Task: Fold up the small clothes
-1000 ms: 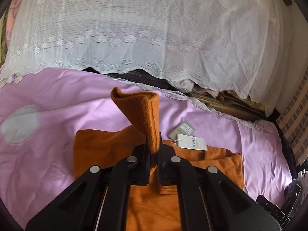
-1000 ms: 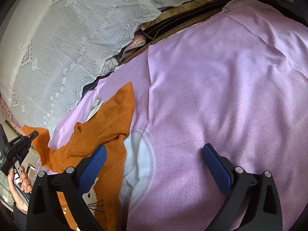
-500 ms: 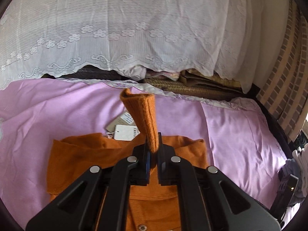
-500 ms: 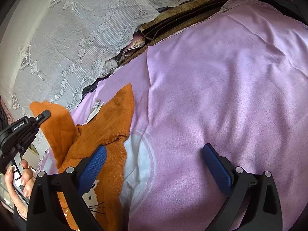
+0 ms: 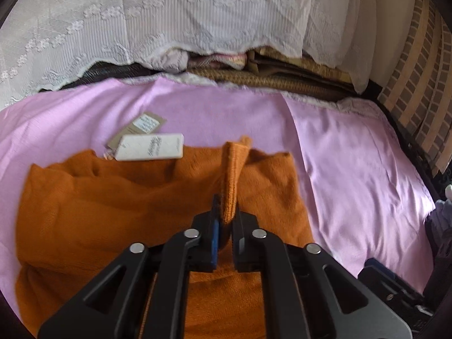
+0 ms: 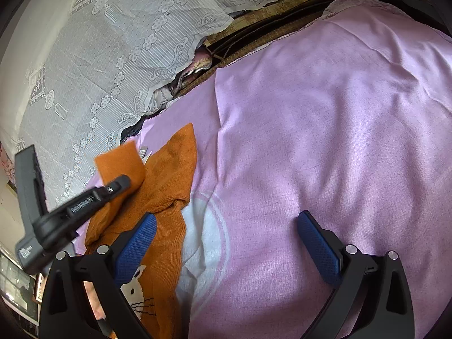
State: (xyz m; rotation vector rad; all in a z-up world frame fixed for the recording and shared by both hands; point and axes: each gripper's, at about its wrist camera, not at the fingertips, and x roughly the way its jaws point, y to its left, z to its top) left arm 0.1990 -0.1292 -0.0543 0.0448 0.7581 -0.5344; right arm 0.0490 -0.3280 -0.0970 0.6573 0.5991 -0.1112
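A small orange knit sweater (image 5: 113,197) lies on the pink bedsheet (image 5: 353,169). My left gripper (image 5: 226,220) is shut on the sweater's ribbed sleeve cuff (image 5: 233,169) and holds it over the sweater's body. In the right wrist view the sweater (image 6: 169,175) shows a white rabbit motif (image 6: 138,288), and the left gripper (image 6: 121,182) comes in from the left with the sleeve cuff (image 6: 121,161). My right gripper (image 6: 226,240) is open and empty, above the sheet just right of the sweater.
Paper tags (image 5: 149,147) lie at the sweater's far edge. A white lace cover (image 5: 169,14) drapes over stacked bedding at the back. A brick-pattern wall (image 5: 418,70) is at the right. Dark objects (image 5: 395,288) sit at the bed's right edge.
My left gripper has carried the sleeve cuff rightward and lower over the sweater's body. The right gripper has stayed still and open.
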